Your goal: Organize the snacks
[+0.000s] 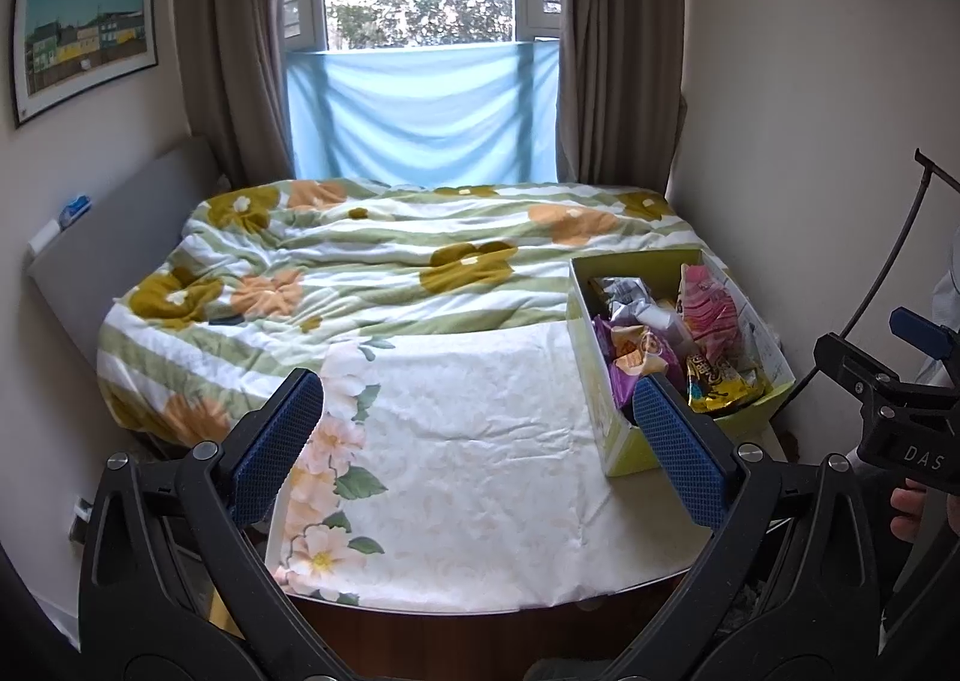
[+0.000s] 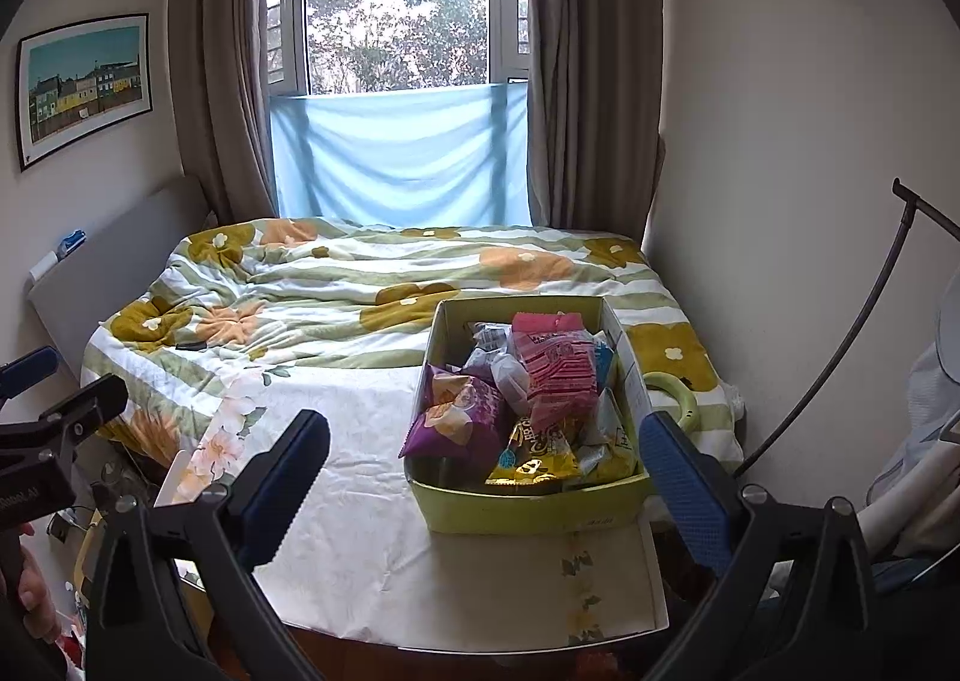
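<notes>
Where window [image 2: 396,3] lights room, snack box [image 2: 528,516] (full) on bed [image 2: 312,285].

A flower-patterned quilt [image 2: 336,285] covers the bed, below a brown-curtained window [image 2: 396,3] and a framed townscape picture [image 2: 84,87].

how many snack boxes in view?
1: a yellow-green box full of snack packets, on the white floral cloth at the near right of the bed. Both grippers are open and empty.
</notes>
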`<state>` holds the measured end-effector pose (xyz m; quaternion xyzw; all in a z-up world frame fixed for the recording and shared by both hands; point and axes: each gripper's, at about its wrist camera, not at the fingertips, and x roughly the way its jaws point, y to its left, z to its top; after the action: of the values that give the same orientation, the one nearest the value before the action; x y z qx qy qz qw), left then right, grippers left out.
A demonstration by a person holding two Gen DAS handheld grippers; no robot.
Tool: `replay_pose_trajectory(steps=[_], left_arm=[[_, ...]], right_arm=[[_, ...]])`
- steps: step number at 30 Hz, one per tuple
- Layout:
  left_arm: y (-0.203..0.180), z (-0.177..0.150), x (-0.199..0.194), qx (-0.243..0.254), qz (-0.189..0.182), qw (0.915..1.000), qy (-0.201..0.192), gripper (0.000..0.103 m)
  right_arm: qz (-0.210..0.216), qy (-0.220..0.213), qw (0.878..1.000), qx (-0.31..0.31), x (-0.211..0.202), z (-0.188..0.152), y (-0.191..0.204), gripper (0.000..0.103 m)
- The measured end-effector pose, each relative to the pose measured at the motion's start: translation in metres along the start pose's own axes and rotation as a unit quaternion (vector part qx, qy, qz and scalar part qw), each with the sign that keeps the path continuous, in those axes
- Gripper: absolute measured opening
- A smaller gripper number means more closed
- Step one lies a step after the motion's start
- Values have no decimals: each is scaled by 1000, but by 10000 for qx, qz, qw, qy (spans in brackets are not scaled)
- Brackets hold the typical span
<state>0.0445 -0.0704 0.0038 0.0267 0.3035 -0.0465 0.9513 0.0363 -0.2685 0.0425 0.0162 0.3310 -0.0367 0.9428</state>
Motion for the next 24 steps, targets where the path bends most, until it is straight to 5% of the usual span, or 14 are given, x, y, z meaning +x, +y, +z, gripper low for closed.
replay_pose_trajectory(steps=[24], left_arm=[[7, 5, 23, 112, 30, 9999, 127, 103]], right_arm=[[-53, 192, 9998, 93, 18, 1, 4, 102]])
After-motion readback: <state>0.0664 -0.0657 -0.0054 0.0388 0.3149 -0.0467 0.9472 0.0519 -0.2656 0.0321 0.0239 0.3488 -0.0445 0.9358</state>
